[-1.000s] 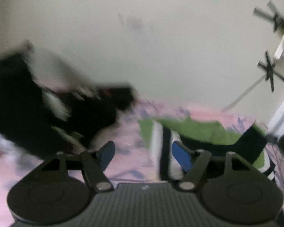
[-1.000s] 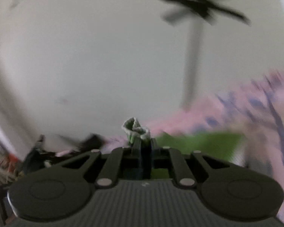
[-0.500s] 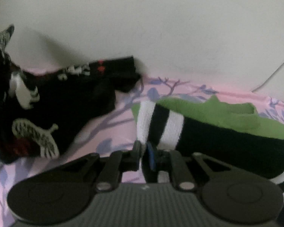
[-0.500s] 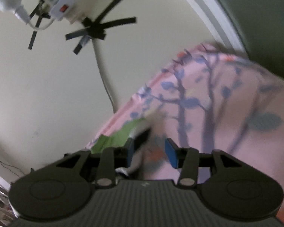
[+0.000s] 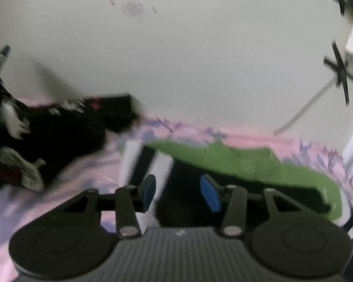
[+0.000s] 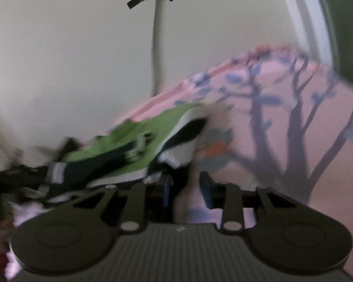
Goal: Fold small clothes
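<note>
Green-and-black striped sock (image 5: 235,164) lies flat on the pink sheet (image 5: 58,183), twelve o'clock of the left gripper (image 5: 177,192); jaws just opening, nothing pinched. Right gripper (image 6: 184,189) closing, ungripped, sock at ten o'clock. Black garment pile (image 5: 47,141) apparently unfolded.

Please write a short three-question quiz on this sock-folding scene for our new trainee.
1. True or false: the left gripper is clamped shut on the green sock.
2. Which lies on the green sock: A) a black sock with white stripes, B) a red towel, C) a blue cap?
3. What colour is the bedsheet under the socks?

Key:
1. False; its jaws stand apart and have just been opening.
2. A, the black sock.
3. Pink, with a bluish tree print.
</note>
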`<state>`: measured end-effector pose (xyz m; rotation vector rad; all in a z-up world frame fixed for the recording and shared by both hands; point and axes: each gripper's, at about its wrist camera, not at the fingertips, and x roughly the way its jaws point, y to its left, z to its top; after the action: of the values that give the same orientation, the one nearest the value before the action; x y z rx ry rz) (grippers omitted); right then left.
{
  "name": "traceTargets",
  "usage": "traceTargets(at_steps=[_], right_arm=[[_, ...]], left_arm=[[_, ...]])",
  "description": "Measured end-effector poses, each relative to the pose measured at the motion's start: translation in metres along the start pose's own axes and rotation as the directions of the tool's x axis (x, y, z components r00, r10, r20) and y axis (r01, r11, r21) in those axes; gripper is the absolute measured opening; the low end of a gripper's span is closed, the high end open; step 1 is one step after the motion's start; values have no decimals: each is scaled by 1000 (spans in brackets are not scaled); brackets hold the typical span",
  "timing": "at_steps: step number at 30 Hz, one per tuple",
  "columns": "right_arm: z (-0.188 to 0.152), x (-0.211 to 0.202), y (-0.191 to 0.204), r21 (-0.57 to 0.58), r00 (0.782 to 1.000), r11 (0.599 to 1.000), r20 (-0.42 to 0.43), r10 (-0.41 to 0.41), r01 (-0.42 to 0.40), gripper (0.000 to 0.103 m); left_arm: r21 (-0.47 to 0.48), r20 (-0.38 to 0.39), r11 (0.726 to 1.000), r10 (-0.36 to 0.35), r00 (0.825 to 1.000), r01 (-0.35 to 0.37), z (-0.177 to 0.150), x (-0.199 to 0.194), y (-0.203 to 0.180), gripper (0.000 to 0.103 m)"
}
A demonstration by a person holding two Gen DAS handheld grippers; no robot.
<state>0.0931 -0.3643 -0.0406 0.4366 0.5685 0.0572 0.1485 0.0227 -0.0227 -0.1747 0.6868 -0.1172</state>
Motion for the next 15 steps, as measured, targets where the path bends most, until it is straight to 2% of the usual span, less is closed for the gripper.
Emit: traceTargets(at_steps=[2,3,4,6,9,10,11,12,13,14,15], right_arm=[[3,0,-6,47,1000,999,3,11,-11,25],[3,-1,-7,53,1000,999,3,4,-4,25],[3,-1,-7,46,1000,999,-4,-6,6,25],[1,2,0,6,999,999,-8,-35,35,25],[-1,11,27,-116,995,989,-13,-95,93,25],[-1,15,36,-185,988,971,3,-154,152,3],[0,18,46,-265,974,937,42,-223,226,0],[3,17,55,-332,946,886,119,-300,323,0],[10,13,66,-406,905,809,222,-364,425,0],[14,9,78,-467,868,734,305,-391,494,0],[16,7,92,-528,827,637,388,-408,562,0]], left_arm=[[-7,-27,1000,-6,1000,6,-12,14,1,43],[-5,-7,1000,-4,1000,4,-16,12,3,44],[-13,1,999,-29,1000,29,-13,9,5,48],[-30,-5,998,-48,999,48,-13,14,11,49],[-53,-5,997,-64,998,64,-12,11,14,49],[-52,-4,996,-67,998,67,-12,12,13,49],[-49,-3,996,-70,998,69,-13,11,13,49],[-46,-2,996,-72,997,72,-13,10,13,48],[-46,-3,996,-75,997,74,-13,9,14,47],[-51,-3,996,-78,997,78,-14,11,15,47],[-50,-4,996,-80,997,80,-13,11,15,47]])
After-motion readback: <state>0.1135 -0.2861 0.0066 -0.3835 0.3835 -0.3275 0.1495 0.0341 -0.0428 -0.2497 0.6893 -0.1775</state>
